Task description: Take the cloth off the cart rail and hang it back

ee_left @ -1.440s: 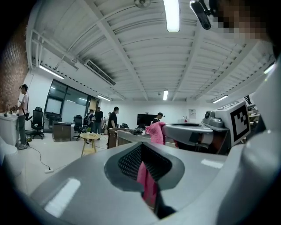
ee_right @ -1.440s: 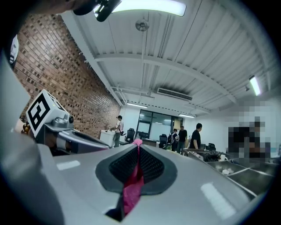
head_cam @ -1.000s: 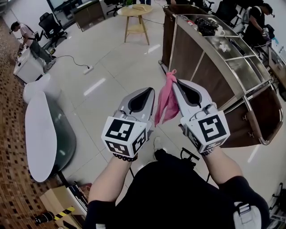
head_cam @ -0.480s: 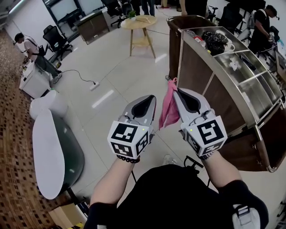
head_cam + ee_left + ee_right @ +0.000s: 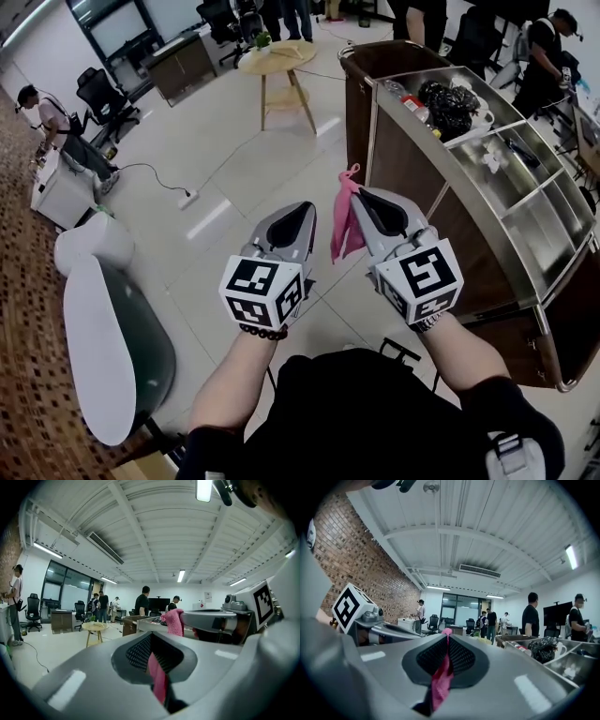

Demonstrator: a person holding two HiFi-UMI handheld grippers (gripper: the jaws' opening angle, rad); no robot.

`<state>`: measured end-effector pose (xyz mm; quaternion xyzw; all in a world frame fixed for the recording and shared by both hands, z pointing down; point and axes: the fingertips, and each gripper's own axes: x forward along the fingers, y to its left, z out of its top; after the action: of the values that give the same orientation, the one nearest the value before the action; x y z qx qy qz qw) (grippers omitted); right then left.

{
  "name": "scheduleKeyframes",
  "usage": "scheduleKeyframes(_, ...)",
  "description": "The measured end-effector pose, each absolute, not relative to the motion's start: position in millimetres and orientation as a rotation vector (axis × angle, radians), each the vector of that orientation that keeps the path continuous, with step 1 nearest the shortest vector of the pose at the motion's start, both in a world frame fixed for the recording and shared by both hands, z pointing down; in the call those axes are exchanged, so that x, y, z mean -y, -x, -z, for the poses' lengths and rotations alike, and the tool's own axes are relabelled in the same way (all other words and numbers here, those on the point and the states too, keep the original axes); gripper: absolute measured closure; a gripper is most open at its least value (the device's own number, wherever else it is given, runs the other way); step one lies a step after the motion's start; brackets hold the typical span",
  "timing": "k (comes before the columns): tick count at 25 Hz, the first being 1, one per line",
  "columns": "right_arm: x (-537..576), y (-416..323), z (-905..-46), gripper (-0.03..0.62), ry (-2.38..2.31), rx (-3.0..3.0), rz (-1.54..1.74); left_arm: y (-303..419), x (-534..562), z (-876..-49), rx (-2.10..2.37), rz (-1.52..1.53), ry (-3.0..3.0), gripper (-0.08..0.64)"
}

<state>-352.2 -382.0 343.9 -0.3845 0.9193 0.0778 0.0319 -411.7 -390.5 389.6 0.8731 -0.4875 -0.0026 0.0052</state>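
Two sets of closed fingers, on the left gripper (image 5: 304,209) and right gripper (image 5: 357,195), pinch the pink cloth (image 5: 340,221). It hangs between the fingertips, clear of the cart (image 5: 412,169) beyond the right fingers, probably held up ready for rehanging.

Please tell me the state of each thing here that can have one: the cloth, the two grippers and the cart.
cloth: off the cart, hanging limp in the air between the grippers.
right gripper: shut on the cloth's top end.
left gripper: shut, a strip of cloth caught between its jaws.
cart: upright to the right, no cloth on it.
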Motion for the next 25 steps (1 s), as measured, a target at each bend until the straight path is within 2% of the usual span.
scheduleKeyframes(10,461,370,-361,0.584,1.342,-2.781,-0.197,432,474,-407,1.379,0.002,-2.790,0.557)
scheduleKeyframes(25,561,477,-340,0.584,1.614,-2.681,-0.171,532,572,-379,1.110,0.013,-2.901,0.557)
